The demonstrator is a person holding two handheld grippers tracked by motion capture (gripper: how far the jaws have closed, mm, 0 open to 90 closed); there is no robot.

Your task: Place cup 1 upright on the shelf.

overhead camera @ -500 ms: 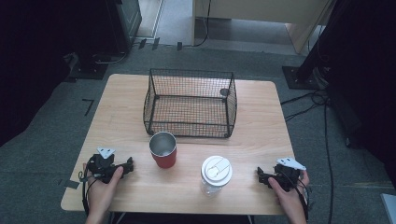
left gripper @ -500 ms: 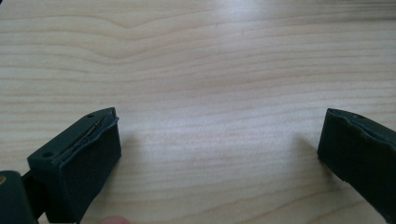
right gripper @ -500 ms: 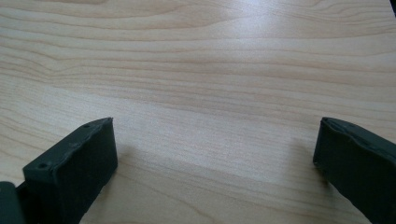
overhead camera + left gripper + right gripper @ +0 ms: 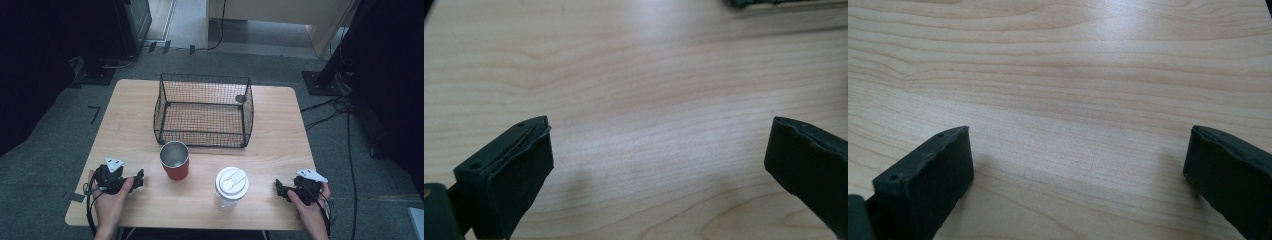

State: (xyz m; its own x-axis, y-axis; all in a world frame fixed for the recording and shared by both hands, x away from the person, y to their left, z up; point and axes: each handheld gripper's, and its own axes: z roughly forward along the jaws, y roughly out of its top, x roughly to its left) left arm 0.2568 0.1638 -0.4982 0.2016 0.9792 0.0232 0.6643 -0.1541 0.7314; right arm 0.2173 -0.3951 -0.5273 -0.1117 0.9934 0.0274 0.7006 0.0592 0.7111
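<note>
Wooden worktop (image 4: 130, 130) carries your spread, empty left tongs (image 4: 138, 176) and right tongs (image 4: 278, 187); pinch the rigid, probably slippery red cup (image 4: 175, 161) by its rim.

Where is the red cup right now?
In the high view the red cup stands upright on the table, just in front of the wire basket, left of the white-lidded clear jar and nearer the left gripper.
</note>
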